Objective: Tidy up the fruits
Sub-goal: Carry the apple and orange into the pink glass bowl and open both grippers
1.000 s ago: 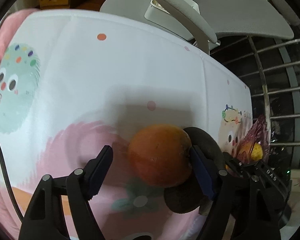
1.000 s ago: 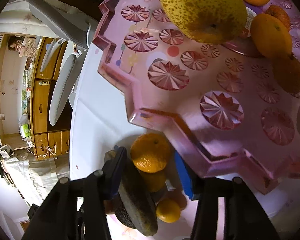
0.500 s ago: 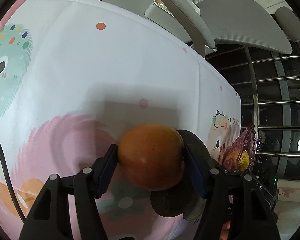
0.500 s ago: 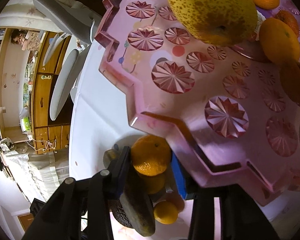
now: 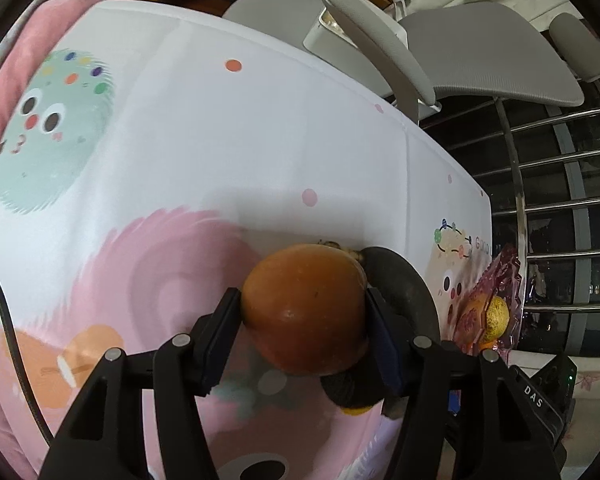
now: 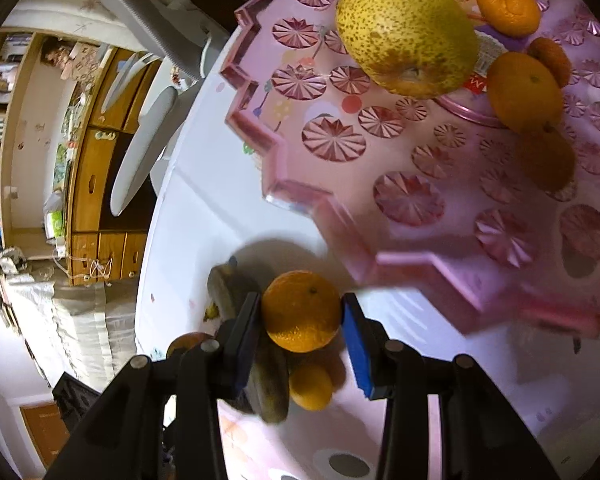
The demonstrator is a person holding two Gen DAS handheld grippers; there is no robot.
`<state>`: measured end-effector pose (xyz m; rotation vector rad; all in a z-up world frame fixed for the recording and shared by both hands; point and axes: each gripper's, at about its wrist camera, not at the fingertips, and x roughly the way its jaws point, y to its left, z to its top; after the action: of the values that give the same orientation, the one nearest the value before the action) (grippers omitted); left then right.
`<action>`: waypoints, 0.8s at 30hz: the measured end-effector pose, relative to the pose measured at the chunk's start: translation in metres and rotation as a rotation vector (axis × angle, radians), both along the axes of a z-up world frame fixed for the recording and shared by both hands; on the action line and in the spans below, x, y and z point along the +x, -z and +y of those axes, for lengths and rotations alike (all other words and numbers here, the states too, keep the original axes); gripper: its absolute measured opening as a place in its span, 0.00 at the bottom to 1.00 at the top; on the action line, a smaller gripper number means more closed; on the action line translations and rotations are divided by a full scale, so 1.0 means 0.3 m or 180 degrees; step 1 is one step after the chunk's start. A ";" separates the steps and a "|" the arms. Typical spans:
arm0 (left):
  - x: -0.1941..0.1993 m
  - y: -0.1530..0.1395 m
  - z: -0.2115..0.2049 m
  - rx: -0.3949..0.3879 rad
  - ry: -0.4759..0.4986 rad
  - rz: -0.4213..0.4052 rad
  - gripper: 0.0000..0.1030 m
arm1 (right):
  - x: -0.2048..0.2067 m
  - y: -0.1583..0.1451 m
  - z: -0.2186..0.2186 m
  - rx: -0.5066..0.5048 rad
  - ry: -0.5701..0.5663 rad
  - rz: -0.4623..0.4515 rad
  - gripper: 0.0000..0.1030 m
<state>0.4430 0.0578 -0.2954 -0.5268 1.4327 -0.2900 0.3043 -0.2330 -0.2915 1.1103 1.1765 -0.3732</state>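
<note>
The left gripper (image 5: 304, 328) was closing on a reddish fruit (image 5: 304, 312) between its pads; the right gripper (image 6: 300, 320) clamped an orange (image 6: 301, 311) just short of the pink tray (image 6: 440, 208) ahead. Lifting straight up seemed wisest, clear of the dark fruit (image 5: 404, 292) just beyond the left gripper.

The left gripper (image 5: 302, 326) points steeply downward, its jaws closing — both blue pads press the sides of a reddish-orange fruit (image 5: 304, 308) that fills the gap between the fingers. The right gripper (image 6: 300, 326) is also pitched steeply down, jaws narrow and steady, gripping a mandarin (image 6: 302, 310) — the left pad lies flat against the peel, the right pad meets its edge. Black linkage arms fan out behind each pair of fingers.
</note>
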 end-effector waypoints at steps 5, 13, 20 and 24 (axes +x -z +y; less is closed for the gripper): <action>-0.059 -0.066 0.036 0.0045 -0.0020 -0.0118 0.58 | -0.047 -0.046 0.026 -0.0030 -0.0127 -0.0095 0.39; -0.204 -0.207 0.072 0.0084 0.0046 -0.0357 0.58 | -0.164 -0.138 0.059 -0.0164 -0.0305 -0.0335 0.39; -0.368 -0.287 0.070 -0.0013 0.0089 -0.0411 0.58 | -0.314 -0.234 0.029 -0.0243 -0.0247 -0.0517 0.39; -0.464 -0.329 0.055 -0.0039 0.0147 -0.0429 0.58 | -0.396 -0.287 -0.010 -0.0363 -0.0223 -0.0590 0.39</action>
<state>0.3038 0.0742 -0.1967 -0.4757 1.3141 -0.3649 0.1855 -0.2360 -0.2053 0.9803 1.0152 -0.2736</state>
